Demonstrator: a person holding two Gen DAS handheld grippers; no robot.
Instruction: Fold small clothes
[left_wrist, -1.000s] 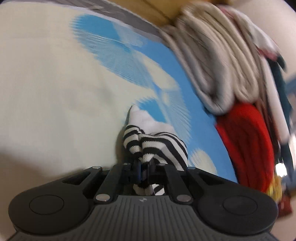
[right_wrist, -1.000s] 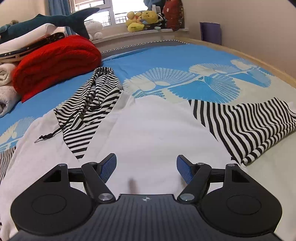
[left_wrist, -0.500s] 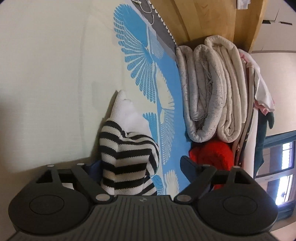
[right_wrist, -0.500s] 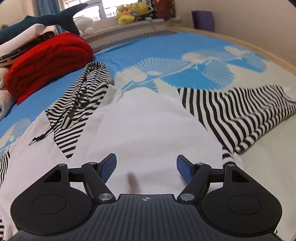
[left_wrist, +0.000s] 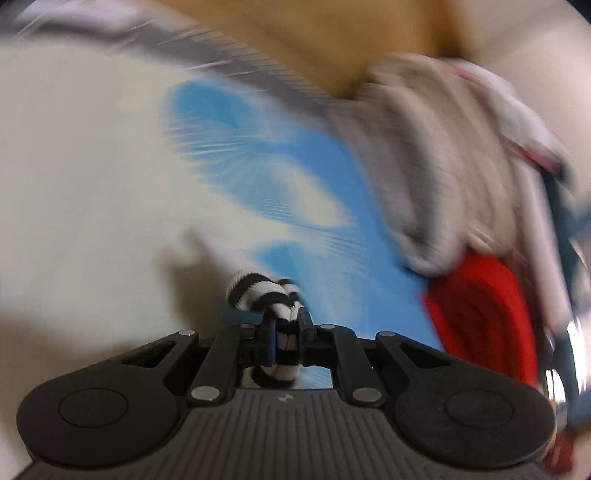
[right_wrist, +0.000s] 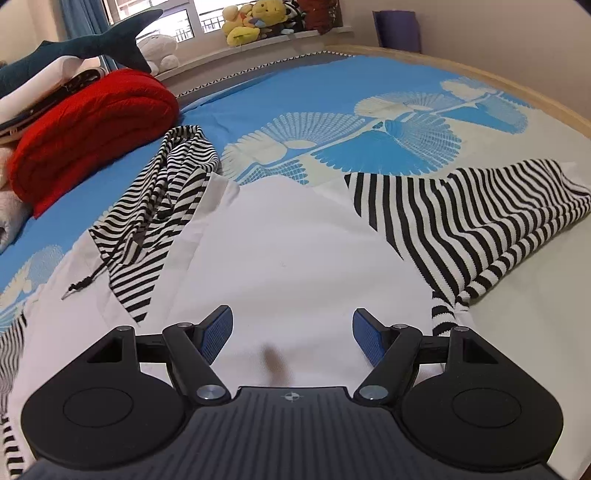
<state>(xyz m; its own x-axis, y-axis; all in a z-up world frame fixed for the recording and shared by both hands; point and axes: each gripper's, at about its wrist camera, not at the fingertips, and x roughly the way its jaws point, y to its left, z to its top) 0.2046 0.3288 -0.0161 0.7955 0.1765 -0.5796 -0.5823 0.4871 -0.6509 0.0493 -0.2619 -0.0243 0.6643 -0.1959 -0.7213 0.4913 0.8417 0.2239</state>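
Note:
A small white hooded top (right_wrist: 288, 240) lies spread on the blue-and-cream bedspread (right_wrist: 314, 92). Its striped hood (right_wrist: 166, 184) is folded at the left and one striped sleeve (right_wrist: 461, 206) stretches to the right. In the blurred left wrist view my left gripper (left_wrist: 287, 328) is closing its jaws, and the pads press on the bunched black-and-white cuff of the other sleeve (left_wrist: 258, 291), lifted off the bed. My right gripper (right_wrist: 291, 325) stands open low over the white body, with nothing between its blue pads (right_wrist: 218, 332).
A rolled red blanket (right_wrist: 88, 122) and beige rolled blankets (left_wrist: 436, 166) line the bed's side. A shark plush (right_wrist: 92, 44) rests on that stack, and plush toys (right_wrist: 251, 26) sit on the windowsill. A wooden bed edge (right_wrist: 517, 85) curves at the right.
The left gripper opened around the striped cuff half a second ago and has shut on it again, rising fast. The right gripper stayed open and drifted slightly over the white body.

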